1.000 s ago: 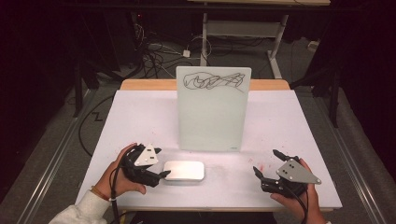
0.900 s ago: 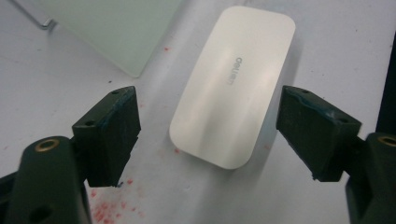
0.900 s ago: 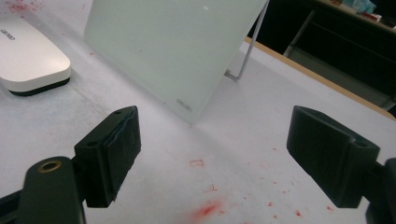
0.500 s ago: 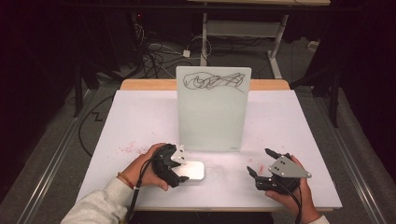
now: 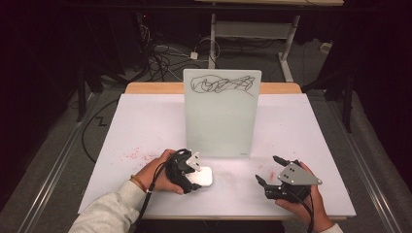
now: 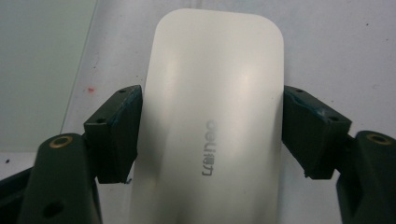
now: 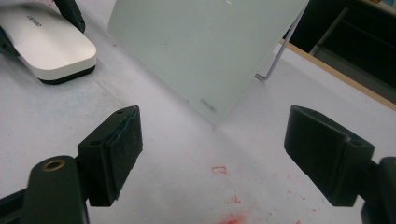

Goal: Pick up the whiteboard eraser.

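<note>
White eraser (image 6: pixel 212 121) lies flat on table (image 5: pixel 311 126), near front edge, just in front of upright glass board (image 5: pixel 221 116) w/ black scribble at top. Long axis runs approx left-right across table; in left gripper view it runs straight away along the jaws, printed end nearer cam. Left gripper (image 5: pixel 187 171) straddles it, jaws at both long sides, touching or v. close, can't tell if clamped. Right gripper (image 5: pixel 272 171) wide open, holding nothing, well apart to the right.
</note>
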The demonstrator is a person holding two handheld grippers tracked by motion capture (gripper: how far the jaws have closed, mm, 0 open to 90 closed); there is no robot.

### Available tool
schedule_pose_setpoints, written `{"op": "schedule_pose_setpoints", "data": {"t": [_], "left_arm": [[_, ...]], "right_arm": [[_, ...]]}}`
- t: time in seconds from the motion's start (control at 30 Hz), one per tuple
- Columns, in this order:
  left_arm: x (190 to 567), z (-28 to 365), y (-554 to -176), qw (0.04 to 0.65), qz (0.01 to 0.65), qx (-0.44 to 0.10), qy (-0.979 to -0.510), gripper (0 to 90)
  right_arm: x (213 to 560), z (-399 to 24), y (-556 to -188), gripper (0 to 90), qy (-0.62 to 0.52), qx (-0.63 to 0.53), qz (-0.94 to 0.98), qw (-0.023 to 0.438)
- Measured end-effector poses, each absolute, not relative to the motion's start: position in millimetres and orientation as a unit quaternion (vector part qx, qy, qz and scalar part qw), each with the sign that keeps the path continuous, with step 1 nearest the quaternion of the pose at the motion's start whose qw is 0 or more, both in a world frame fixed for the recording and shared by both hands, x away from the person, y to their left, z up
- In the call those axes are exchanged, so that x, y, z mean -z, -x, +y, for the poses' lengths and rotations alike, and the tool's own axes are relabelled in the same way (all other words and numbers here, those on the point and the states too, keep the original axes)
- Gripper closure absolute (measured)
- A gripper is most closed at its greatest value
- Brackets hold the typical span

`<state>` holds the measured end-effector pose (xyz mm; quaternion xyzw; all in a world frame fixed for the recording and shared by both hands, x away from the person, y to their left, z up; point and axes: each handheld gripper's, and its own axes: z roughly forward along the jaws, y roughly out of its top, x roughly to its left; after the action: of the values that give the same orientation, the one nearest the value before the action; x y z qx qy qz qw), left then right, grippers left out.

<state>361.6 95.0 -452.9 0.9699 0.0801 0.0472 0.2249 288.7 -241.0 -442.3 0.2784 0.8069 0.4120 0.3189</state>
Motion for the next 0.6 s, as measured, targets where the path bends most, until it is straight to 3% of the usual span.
{"op": "schedule_pose_setpoints", "data": {"t": [0.2,0.6], "left_arm": [[454,95,-363,0.224,0.072,-0.049,-0.971,27.5],[443,105,-359,0.26,0.091,-0.105,-0.956,29.1]], "right_arm": [[443,-240,-289,20.3,-0.277,-0.412,0.808,0.317],[441,-242,-290,20.7,-0.285,-0.414,0.802,0.324]]}}
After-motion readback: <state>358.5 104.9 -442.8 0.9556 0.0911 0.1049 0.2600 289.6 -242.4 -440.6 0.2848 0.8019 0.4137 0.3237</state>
